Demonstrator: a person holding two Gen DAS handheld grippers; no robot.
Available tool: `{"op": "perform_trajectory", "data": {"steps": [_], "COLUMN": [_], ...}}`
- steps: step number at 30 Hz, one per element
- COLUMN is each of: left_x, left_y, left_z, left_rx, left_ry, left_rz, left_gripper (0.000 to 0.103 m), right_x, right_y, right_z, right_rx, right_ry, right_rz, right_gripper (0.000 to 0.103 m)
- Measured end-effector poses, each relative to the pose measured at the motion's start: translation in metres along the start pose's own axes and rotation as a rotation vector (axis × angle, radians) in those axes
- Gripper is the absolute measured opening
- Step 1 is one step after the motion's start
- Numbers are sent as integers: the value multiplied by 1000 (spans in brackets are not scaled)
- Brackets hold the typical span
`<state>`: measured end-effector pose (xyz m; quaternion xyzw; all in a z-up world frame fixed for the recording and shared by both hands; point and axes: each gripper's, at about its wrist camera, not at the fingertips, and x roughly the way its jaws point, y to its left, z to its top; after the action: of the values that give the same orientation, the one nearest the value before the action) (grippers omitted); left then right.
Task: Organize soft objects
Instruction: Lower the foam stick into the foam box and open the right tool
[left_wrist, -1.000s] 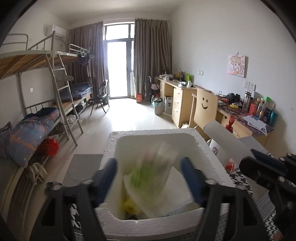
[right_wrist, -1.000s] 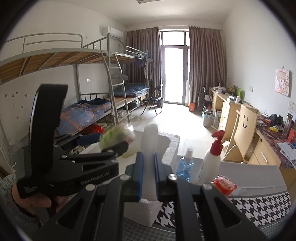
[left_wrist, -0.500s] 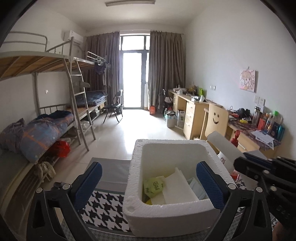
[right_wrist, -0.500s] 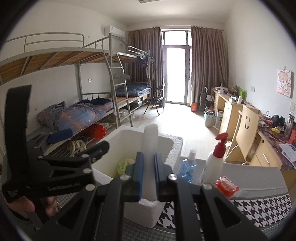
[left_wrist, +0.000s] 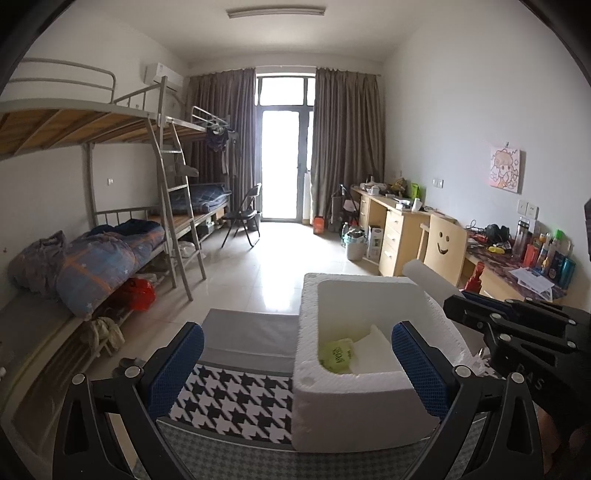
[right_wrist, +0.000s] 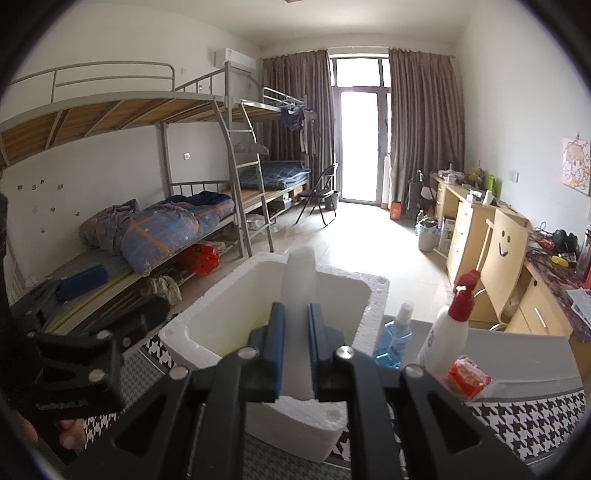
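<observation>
A white foam box (left_wrist: 364, 400) stands on the houndstooth-covered table (left_wrist: 236, 398). Inside it lie a green packet (left_wrist: 337, 355) and white packs (left_wrist: 373, 350). My left gripper (left_wrist: 295, 334) is wide open and holds nothing; it sits in front of the box and a little to its left, with the right finger (left_wrist: 417, 365) overlapping the box. My right gripper (right_wrist: 295, 312) is shut on a white foam slab (right_wrist: 300, 280) that stands edge-on over the foam box (right_wrist: 229, 321). That slab (left_wrist: 424, 277) also shows beside the right gripper (left_wrist: 476, 297) in the left wrist view.
Right of the box stand a blue spray bottle (right_wrist: 397, 332) and a white bottle with a red pump (right_wrist: 448, 328), with a red packet (right_wrist: 467, 380) in front. A grey mat (left_wrist: 251, 326) covers the table's far part. Bunk beds stand left, desks right.
The green packet dropped from my left gripper into the box. The left gripper opened fully and drew back to the left. The right gripper kept still with the slab.
</observation>
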<state>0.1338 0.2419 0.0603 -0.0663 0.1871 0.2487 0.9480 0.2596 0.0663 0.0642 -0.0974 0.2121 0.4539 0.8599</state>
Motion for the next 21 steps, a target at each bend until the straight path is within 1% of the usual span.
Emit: {"op": "perform_trajectory", "data": {"steps": [12,17,21], "left_x": [-13,-22,-26], "left_y": [14,20,25], "left_z": [-10,-13,-15], "left_rx": [-19,-28,-37], "left_ry": [-10,-20,-27], "left_rz": [43,49,56], "left_gripper": [102,102,102], "right_x": [21,32,41], "right_y": [11,11,9], "right_z": [1,3,1], "right_rx": [-17,-9,-2], "right_ry": [31,50,68], "right_rz": [11,24,17], "right_gripper": [15,16,17]}}
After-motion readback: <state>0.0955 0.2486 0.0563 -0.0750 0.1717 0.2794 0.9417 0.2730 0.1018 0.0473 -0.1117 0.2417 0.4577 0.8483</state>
